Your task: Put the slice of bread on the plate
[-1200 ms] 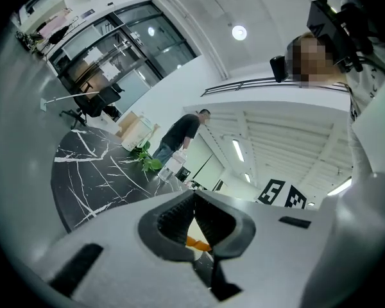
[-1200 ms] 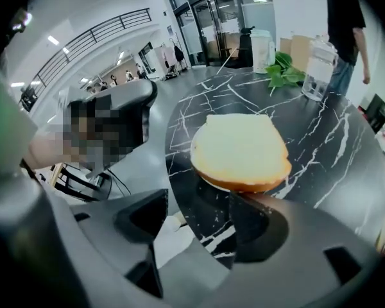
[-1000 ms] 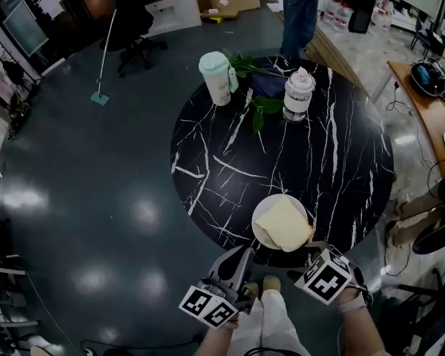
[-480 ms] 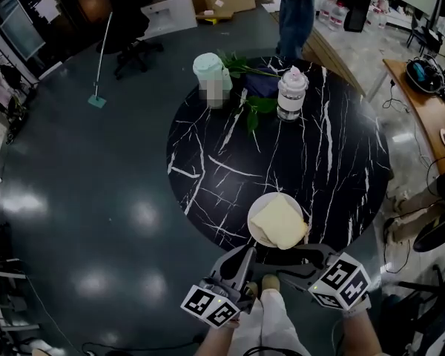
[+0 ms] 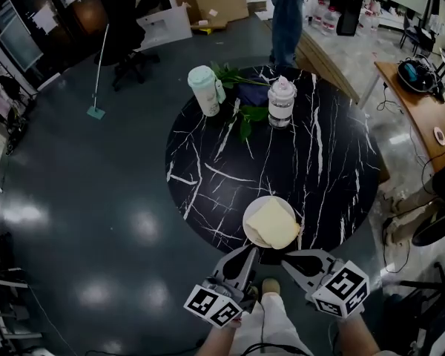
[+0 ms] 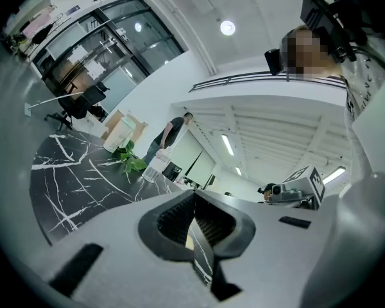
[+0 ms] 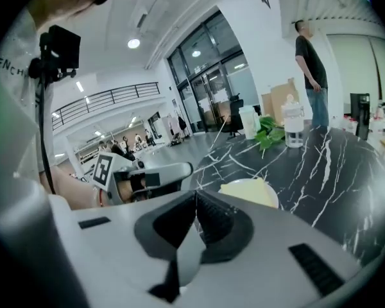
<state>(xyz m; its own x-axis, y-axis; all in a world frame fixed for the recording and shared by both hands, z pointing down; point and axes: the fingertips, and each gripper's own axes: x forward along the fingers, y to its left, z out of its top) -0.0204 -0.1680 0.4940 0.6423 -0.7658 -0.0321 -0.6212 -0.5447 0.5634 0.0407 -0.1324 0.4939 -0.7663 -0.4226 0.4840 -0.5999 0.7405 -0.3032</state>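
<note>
The bread (image 5: 273, 223) lay on the plate (image 5: 250, 215), and the plate stood close to the near edge of the dark surface (image 5: 297, 147). One corner of the bread reached the rim on the right side, perhaps a little over it. By this picture the task looked finished.

The left gripper (image 5: 248, 253) and the right gripper (image 5: 290, 259) hung just off the edge of the surface, near the plate but apart from it. The jaws of both were clenched, with nothing between them; each gripper view showed the ribbed pads meeting on empty air.

The step in hand seemed to be only the retreat. To do it well, both grippers should go back and away from the plate, not across it, because the plate sat so near the edge that a small knock could push it off. The overhanging corner was the part most easy to catch, so the right gripper needed the most care. The cup (image 5: 203, 90) and the bottle (image 5: 281, 101) stood well apart at the far side and gave no trouble.
</note>
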